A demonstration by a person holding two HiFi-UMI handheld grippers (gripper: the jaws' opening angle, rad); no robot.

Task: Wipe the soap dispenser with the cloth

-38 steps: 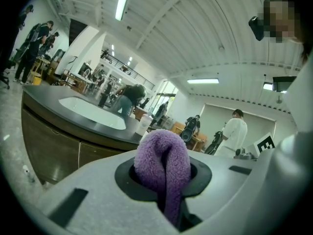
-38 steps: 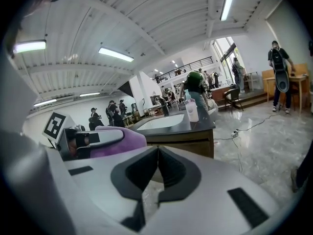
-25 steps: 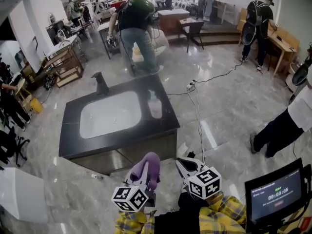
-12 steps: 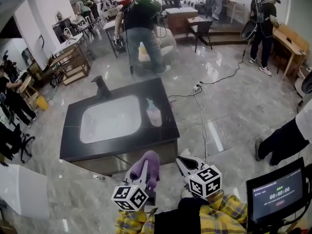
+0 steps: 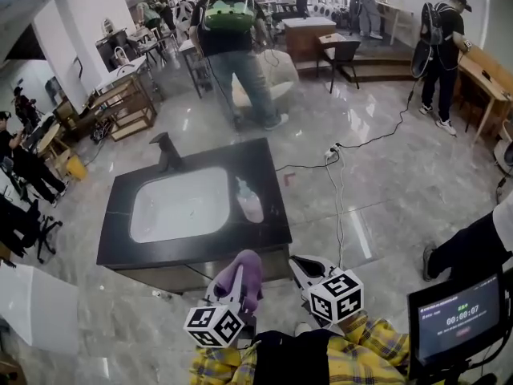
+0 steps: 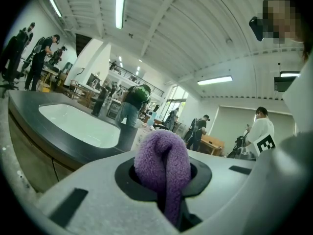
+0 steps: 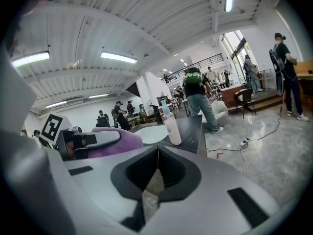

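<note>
My left gripper (image 6: 164, 192) is clamped on the purple cloth (image 6: 163, 160), and my right gripper (image 7: 157, 166) is pressed together on nothing. Both are short of the black counter's (image 5: 192, 243) near edge. The soap dispenser (image 5: 249, 201) stands by its right edge, beside the white basin (image 5: 180, 204), with a cable (image 5: 340, 207) trailing over the floor to the right.

The cloth (image 6: 164, 165) is fleecy, the dark countertop (image 5: 120, 243) glossy, the floor (image 5: 385, 183) polished stone.
</note>
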